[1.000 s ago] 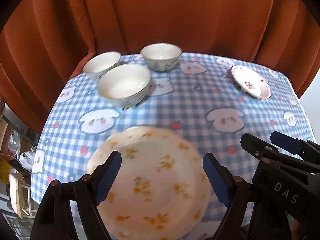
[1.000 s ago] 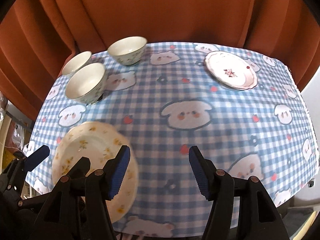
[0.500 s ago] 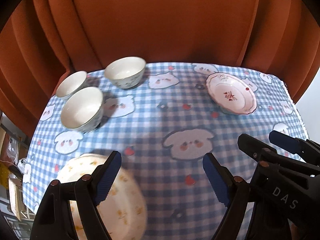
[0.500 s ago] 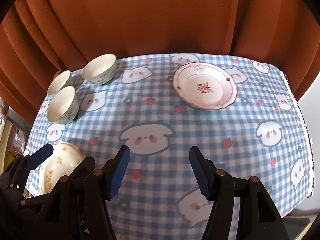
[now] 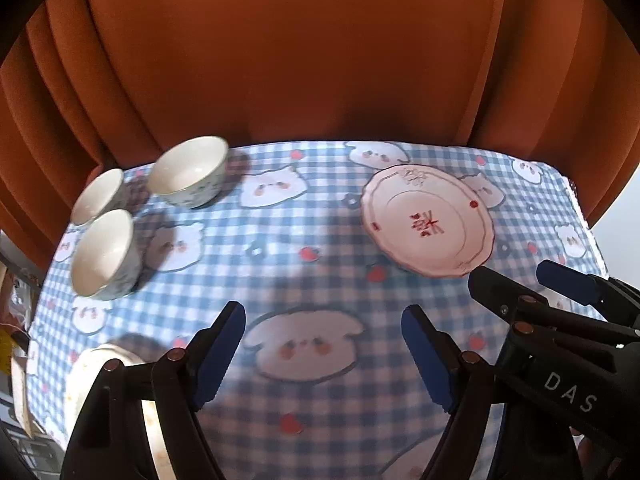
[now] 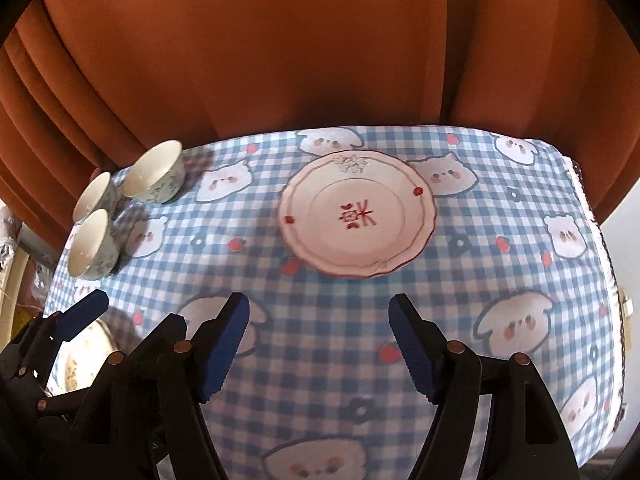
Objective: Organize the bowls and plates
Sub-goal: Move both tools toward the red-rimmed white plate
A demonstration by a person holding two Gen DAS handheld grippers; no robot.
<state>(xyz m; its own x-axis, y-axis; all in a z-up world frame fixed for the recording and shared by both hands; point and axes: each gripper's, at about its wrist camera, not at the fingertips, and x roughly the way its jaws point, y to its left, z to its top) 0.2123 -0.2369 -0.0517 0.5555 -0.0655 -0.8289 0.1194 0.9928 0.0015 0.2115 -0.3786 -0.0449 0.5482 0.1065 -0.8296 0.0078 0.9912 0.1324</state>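
A white plate with a red rim and red motif (image 6: pixel 356 214) (image 5: pixel 426 220) lies at the back right of the checked tablecloth. My right gripper (image 6: pixel 318 346) hovers just short of it, its jaws opening with nothing between them. My left gripper (image 5: pixel 324 354) is over bare cloth to the left, jaws wide and closing slightly, also holding nothing. Each gripper shows in the other's view: the right gripper (image 5: pixel 520 276) and the left gripper (image 6: pixel 124 320). A yellow-flowered plate (image 5: pixel 96 368) (image 6: pixel 84 352) lies at the near left, partly hidden by the fingers.
Three white bowls (image 5: pixel 188 176) (image 5: pixel 98 196) (image 5: pixel 106 254) stand grouped at the back left corner. An orange curtain (image 6: pixel 320 60) hangs close behind the table. The cloth's right edge (image 6: pixel 600 240) drops off to a pale floor.
Both grippers have moved right across the table. The yellow-flowered plate has slid to the lower left of both views and the red-rimmed plate has come near the right gripper, whose jaws stand wider.
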